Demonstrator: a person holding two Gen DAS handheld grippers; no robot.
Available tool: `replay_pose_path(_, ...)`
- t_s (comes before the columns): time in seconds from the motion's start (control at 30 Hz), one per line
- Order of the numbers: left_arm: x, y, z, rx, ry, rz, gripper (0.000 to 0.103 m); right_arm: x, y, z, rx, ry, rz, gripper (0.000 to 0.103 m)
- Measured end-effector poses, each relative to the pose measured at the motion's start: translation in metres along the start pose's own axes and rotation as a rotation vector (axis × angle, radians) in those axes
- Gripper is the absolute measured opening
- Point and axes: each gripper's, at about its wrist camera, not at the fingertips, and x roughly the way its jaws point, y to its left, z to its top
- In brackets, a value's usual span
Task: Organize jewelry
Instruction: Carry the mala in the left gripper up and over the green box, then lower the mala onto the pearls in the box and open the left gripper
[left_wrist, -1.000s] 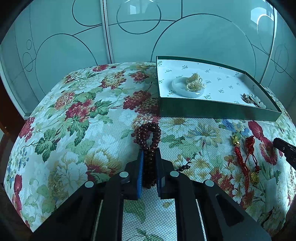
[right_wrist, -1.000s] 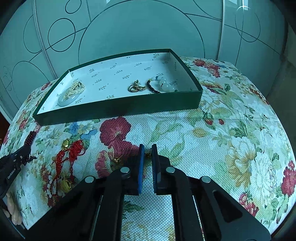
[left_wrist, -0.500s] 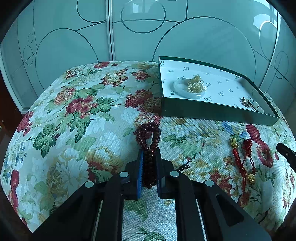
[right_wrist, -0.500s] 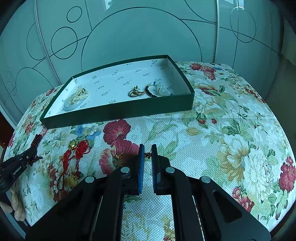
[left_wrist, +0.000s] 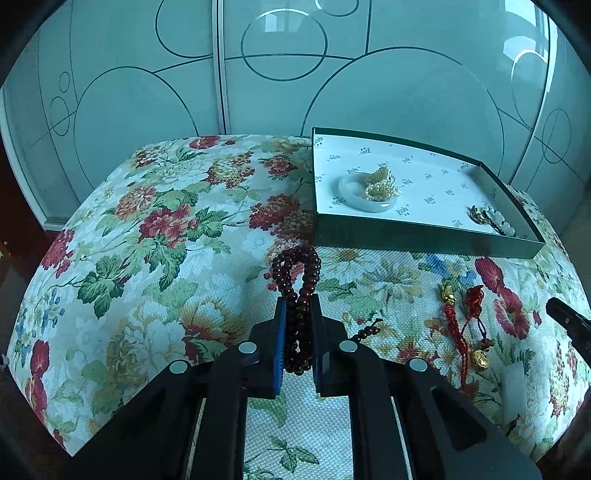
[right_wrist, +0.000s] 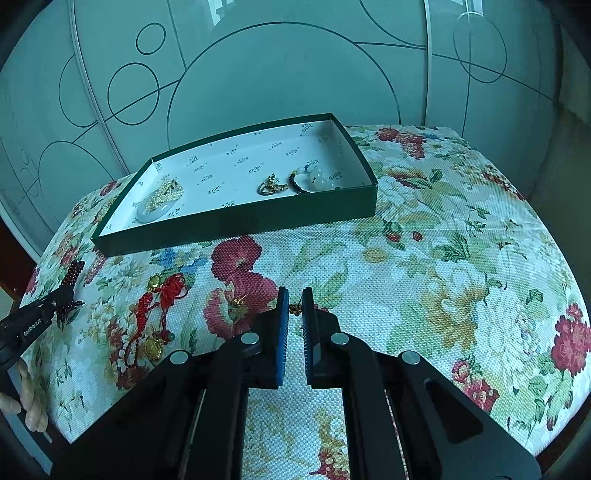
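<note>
My left gripper (left_wrist: 298, 314) is clamped on the dark bead strand (left_wrist: 297, 284), whose loop sticks out past the fingertips, gripped mid-length so it lifts as one bundle. My right gripper (right_wrist: 294, 308) is pinched nearly closed on a tiny gold piece (right_wrist: 294, 308) (an earring, I'd guess). Just left of it lie the red cord charms (right_wrist: 157, 314) on the floral cloth (right_wrist: 443, 277). Farther ahead sits the green tray (right_wrist: 236, 221), where I judge both are bound.
</note>
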Motion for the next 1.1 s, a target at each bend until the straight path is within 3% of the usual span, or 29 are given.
replay_pose_path(0.57, -0.034, -0.042, 0.049, 0.069, -0.113, -0.067, 0.012, -0.032, 0.011, 0.044, -0.032, -0.107, 0.044, 0.007)
replay_pose_path(0.87, -0.006, -0.067, 0.093, 0.084, -0.120, -0.095, 0.012, -0.006, 0.025, 0.090, -0.056, -0.125, 0.083, 0.007)
replay_pose_path(1.1, 0.034, -0.082, 0.117, 0.108, -0.088, -0.069, 0.012, 0.036, 0.035, 0.116, -0.085, -0.097, 0.078, 0.007)
